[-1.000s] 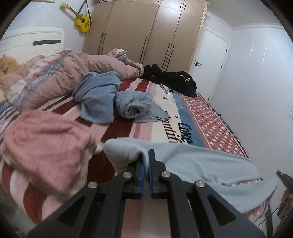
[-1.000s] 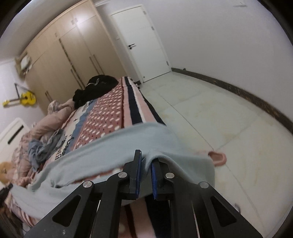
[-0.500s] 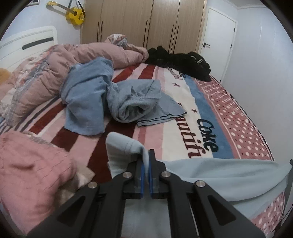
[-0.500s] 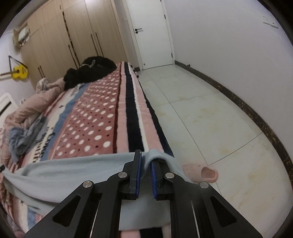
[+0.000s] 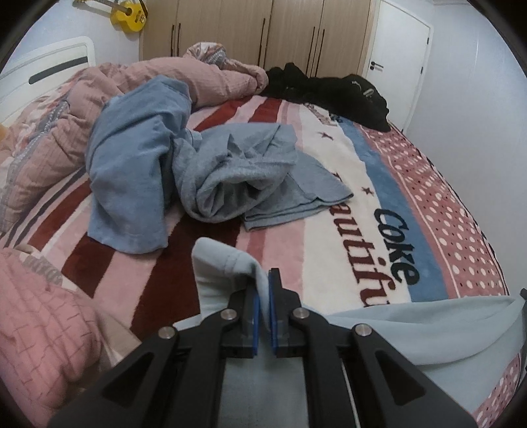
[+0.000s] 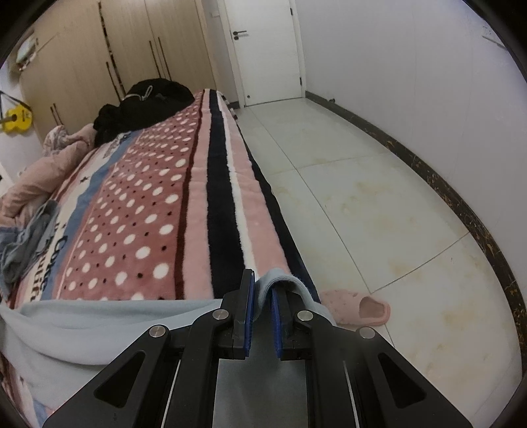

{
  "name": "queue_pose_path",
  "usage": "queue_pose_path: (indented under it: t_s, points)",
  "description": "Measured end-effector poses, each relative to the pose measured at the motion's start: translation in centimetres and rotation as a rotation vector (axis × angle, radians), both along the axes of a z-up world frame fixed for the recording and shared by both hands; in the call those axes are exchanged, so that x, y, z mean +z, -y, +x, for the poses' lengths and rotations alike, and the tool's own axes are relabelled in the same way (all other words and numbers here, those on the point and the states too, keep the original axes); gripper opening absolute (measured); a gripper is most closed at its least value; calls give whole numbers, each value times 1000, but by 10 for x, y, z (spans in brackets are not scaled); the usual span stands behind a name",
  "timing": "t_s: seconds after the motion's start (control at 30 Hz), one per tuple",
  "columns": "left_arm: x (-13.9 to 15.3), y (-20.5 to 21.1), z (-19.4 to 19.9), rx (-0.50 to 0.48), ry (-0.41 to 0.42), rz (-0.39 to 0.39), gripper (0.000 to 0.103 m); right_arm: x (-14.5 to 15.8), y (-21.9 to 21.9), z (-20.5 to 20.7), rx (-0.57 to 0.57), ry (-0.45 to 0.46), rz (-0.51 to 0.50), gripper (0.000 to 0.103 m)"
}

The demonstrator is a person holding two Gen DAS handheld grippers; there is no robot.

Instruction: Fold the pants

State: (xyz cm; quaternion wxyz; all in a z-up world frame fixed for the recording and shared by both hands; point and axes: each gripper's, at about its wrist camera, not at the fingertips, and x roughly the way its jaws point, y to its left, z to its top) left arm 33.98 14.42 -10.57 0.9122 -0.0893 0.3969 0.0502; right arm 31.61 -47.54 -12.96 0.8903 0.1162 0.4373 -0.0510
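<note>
Readable text: "Coke" on the bed blanket point(image 5: 378, 184), dark letters on its blue band; below it partial "autifu" in maroon. Nothing else legible.

A lived-in home bedroom.
A bed point(image 5: 378, 184) under a patterned blanket is filling the frame, a wooden wardrobe point(image 5: 263, 29) and white door point(image 6: 263, 49) are standing behind, and a yellow guitar point(image 5: 126, 18) is hanging upper left.
</note>
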Motion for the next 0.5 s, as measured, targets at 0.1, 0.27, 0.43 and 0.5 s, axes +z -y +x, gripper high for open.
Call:
queue_pose_path:
  t_s: [0.1, 0.27, 0.43, 0.5]
  points:
    - [0, 0, -1, -19, -16, -6, 9, -8, -2, 5, 8, -28, 14, 5]
    - [25, -4, -23, -39, 52, 17, 58, 0, -5, -2, 44, -9, 62, 39]
    - [48, -13, -51, -72, 72, 19, 63, 25, -34, -27, 125, 7, -33, 48]
    - [52, -12, -63, -102, 72, 25, 64, 36, -47, -39, 170, 29, -46, 51]
